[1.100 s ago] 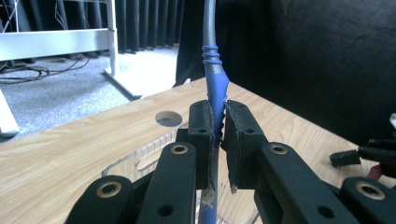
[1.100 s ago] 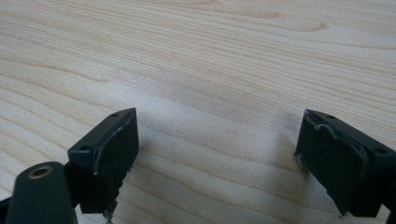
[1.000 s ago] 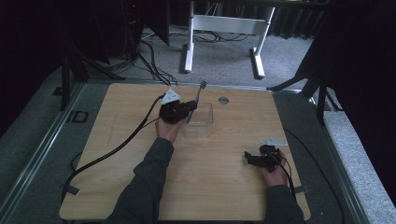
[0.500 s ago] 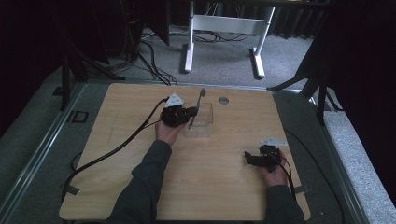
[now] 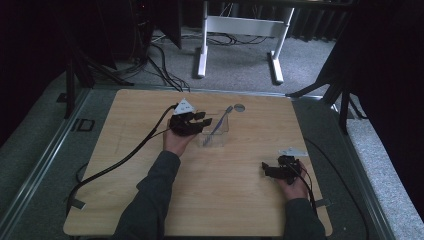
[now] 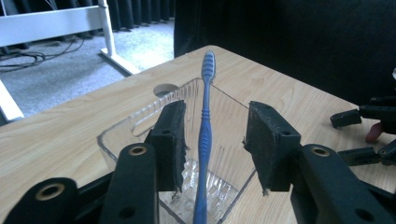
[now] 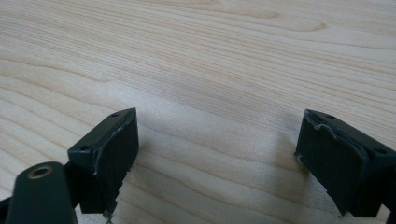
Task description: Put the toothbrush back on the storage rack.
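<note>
Left tongs (image 5: pixel 206 119), at the far left-centre of the desk (image 5: pixel 150 210) in the high view, pointing at the clear plastic container (image 5: pixel 216 134). Their jaws have just been opening and now stand wide. In the left gripper view the blue toothbrush (image 6: pixel 204 135) rises between the two pads (image 6: pixel 173 140) without touching either; it stands tilted in the container, head uppermost, handle end among the ribbed knobs of the container floor. The lower end of the handle is cut off by the bottom edge of that view, and the container's near wall lies behind the jaws. In the high view the toothbrush (image 5: pixel 218 125) leans toward the far right, its head above the container rim, close to the round hole (image 5: pixel 239 107) in the desk.

Right tongs (image 5: pixel 267 170), near the desk's right front, well apart from the container, held low over bare wood. The right gripper view shows them (image 7: pixel 215 154) spread wide with nothing between the jaws; the right jaw is cut off by the frame edge. The person's forearms are cropped at the lower border of the high view.

Surface: pale wood-grain desk with rounded corners, a black cable (image 5: pixel 125 160) trailing off its left front. Room: grey carpet, a white table frame (image 5: pixel 240 30) beyond the desk, dark curtains on both sides whose detail is hard to make out.
</note>
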